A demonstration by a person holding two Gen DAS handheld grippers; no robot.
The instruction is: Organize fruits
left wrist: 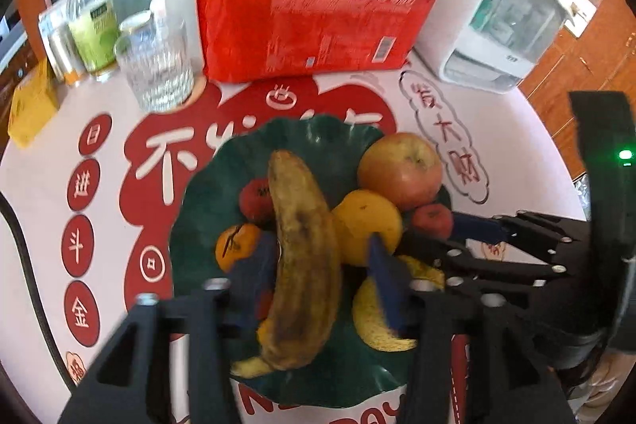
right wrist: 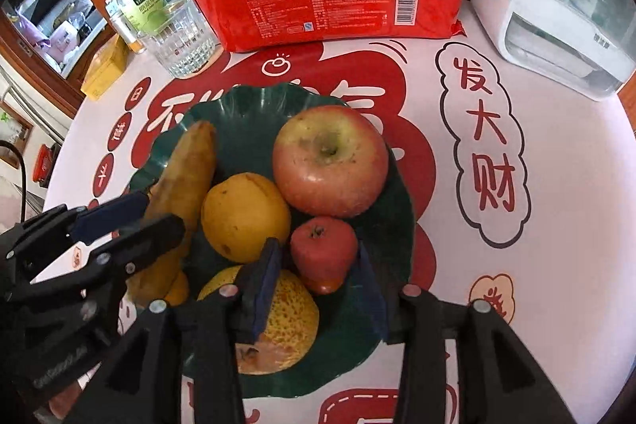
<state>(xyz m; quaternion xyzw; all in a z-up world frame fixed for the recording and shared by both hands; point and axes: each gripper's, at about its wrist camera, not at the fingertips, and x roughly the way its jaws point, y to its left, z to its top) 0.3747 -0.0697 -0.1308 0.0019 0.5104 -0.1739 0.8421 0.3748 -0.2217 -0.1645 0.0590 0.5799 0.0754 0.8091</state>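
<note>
A: What carries it all?
B: A round desk [right wrist: 564, 185] under a pink cloth printed with red characters. On it sits a dark green scalloped plate [right wrist: 246, 106] heaped with fruit.

A: And the fruit, biggest first?
B: A long brown-mottled overripe banana [left wrist: 306, 257] lies across the pile. Beside it sits a red-and-yellow blushed apple [right wrist: 330, 161], then a smooth yellow-orange orange [right wrist: 244, 215], touching the apple. Nearest the camera lies a speckled orange-skinned fruit [right wrist: 286, 324]. Smallest is a little red apple-shaped fruit [right wrist: 324, 249], just below the big apple.

A: The claws?
B: The left claw [left wrist: 322, 273] stands partly open, blue pads either side of the banana, not pressing it. The right claw [right wrist: 318, 277] is also partly open, straddling the little red fruit without gripping.
</note>
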